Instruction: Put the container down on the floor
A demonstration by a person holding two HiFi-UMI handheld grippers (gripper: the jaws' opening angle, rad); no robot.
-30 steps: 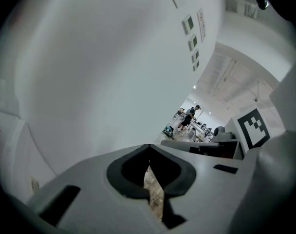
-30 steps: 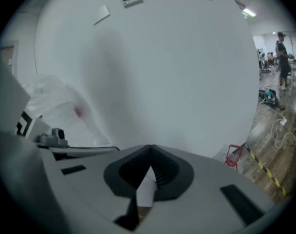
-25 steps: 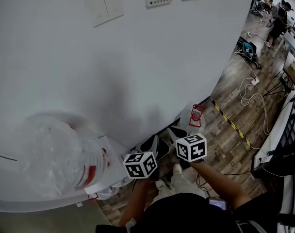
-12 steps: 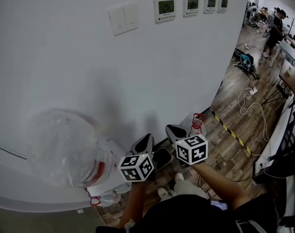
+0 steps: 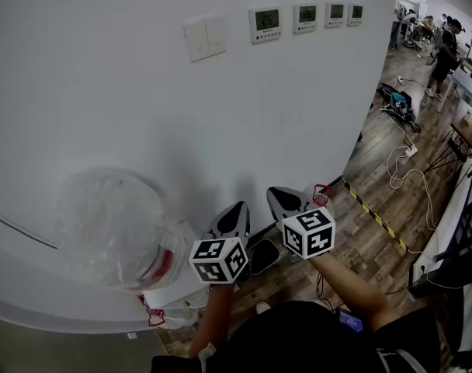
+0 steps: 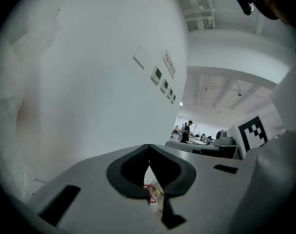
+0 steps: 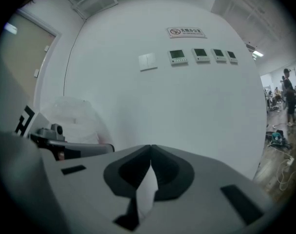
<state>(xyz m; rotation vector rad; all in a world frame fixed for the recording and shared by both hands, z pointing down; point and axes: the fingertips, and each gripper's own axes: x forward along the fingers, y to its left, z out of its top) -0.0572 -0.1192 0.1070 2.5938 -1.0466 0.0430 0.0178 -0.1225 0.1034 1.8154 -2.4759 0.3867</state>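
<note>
Left gripper [image 5: 234, 213] and right gripper [image 5: 281, 199] side by side, close together, pointing forward, nearly level. Both jaw pairs closed tip to tip, nothing between. Left forearm [image 5: 214, 313] and right forearm [image 5: 348, 282] extended.

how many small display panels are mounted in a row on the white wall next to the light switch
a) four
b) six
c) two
a: four thermostat panels sit in a row just right of the light switch on the white wall. The right gripper view shows the same four.
</note>
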